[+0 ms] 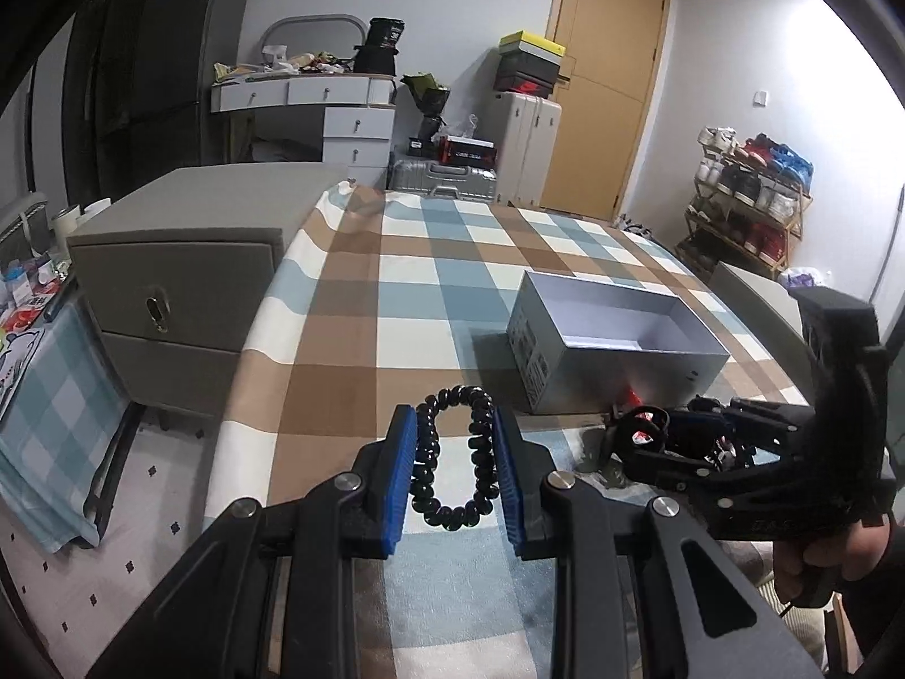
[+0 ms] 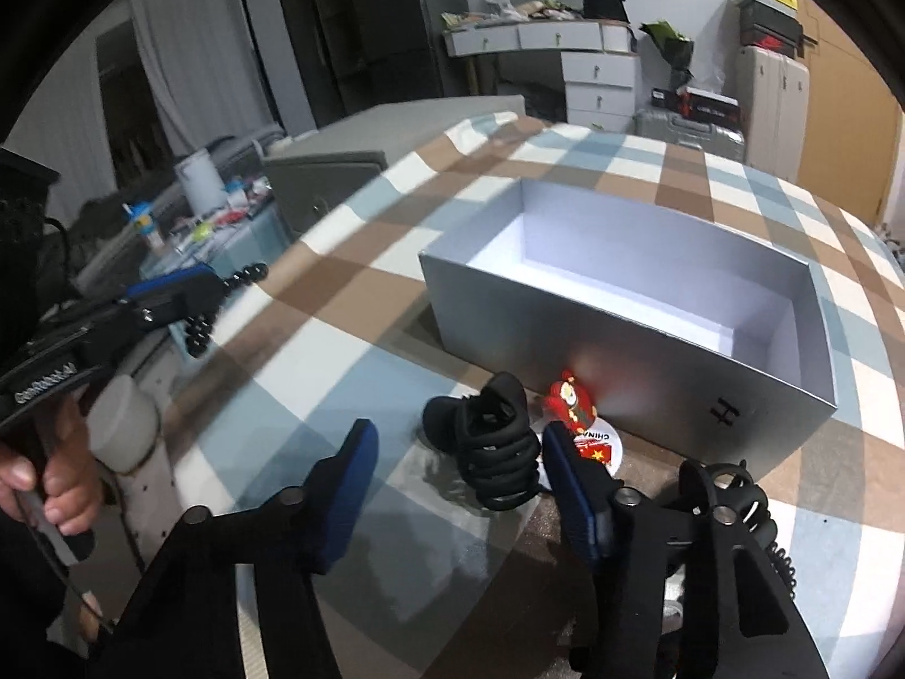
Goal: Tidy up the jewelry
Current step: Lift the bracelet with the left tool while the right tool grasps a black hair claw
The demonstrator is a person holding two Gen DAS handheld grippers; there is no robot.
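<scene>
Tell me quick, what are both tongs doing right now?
Left tongs: closed on the black beaded bracelet.
Right tongs: open around the black hair ties, not pinching them.

A lived-in home bedroom: a checked bedsheet [image 1: 430, 294] on the bed under the hand-held gripper [image 1: 455, 464], a grey nightstand [image 1: 181, 283] left of it, and beyond it a cluttered dressing table [image 1: 317, 96], suitcases [image 1: 526, 147] and shoe rack [image 1: 746, 198].
</scene>
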